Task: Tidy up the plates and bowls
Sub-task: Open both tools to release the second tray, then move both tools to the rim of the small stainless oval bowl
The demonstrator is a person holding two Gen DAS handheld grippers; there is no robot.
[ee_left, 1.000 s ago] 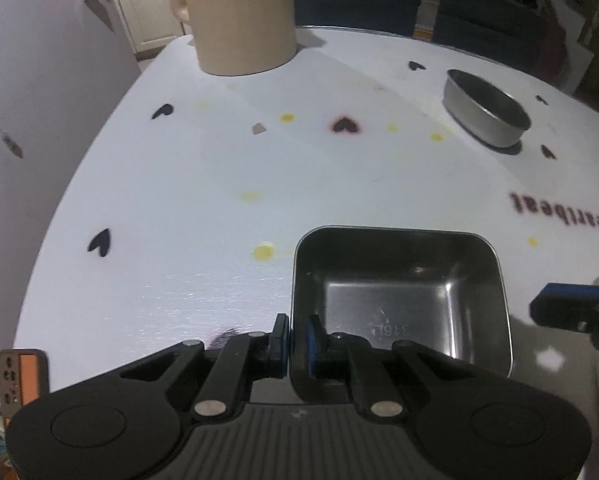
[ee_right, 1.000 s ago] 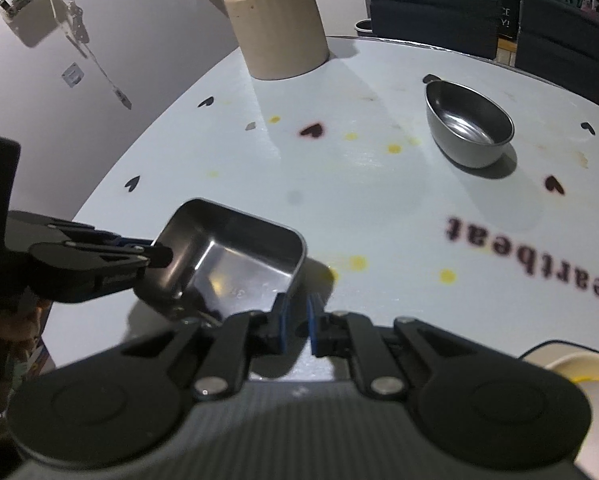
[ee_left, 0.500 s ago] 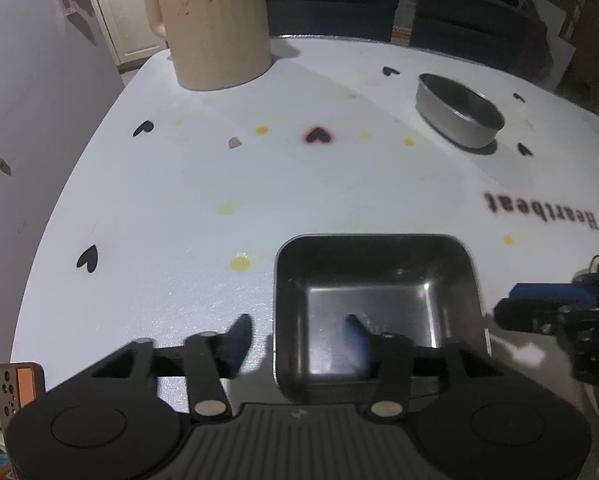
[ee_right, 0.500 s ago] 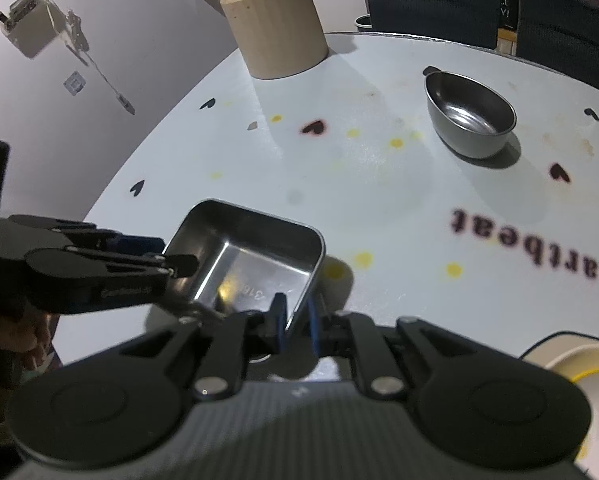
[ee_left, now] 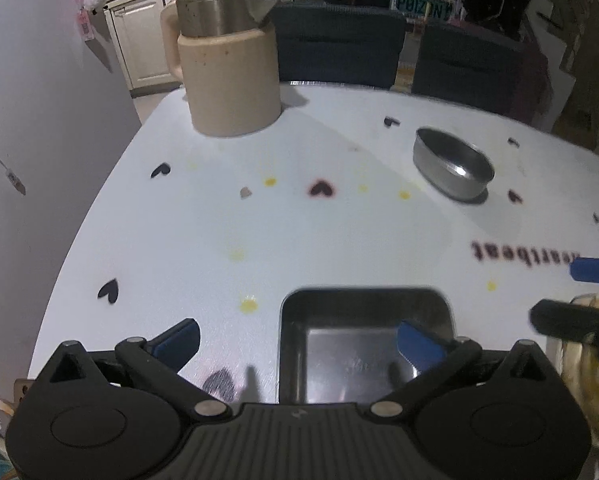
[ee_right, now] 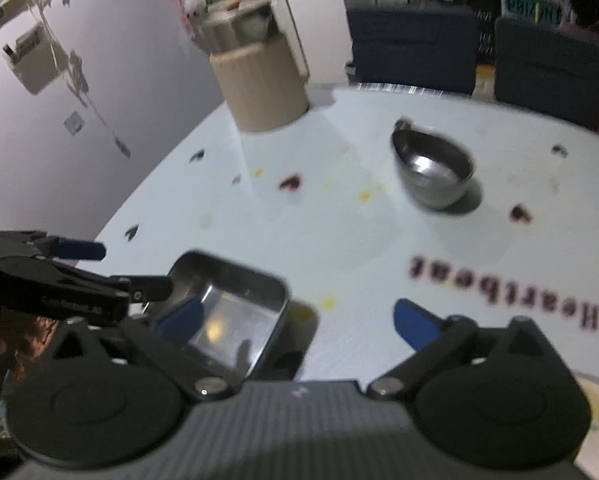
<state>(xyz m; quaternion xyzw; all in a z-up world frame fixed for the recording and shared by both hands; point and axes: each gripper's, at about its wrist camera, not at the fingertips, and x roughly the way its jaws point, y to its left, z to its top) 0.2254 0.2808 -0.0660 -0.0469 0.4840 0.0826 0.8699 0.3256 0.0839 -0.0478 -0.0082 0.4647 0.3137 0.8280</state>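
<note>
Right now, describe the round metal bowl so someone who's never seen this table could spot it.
On the white table printed with small hearts, look toward the far side, right of the big beige jug. The round metal bowl sits there alone; the only other metal dish, the tray, is rectangular and at the near edge.

black ribbed left tool (ee_left: 299, 344), blue finger pads (ee_left: 419, 346), silver pivot screws.

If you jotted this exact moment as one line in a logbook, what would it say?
left gripper: open, straddling near rim of square steel tray | right gripper: open, empty | tray on table | round steel bowl: untouched, far side
</note>
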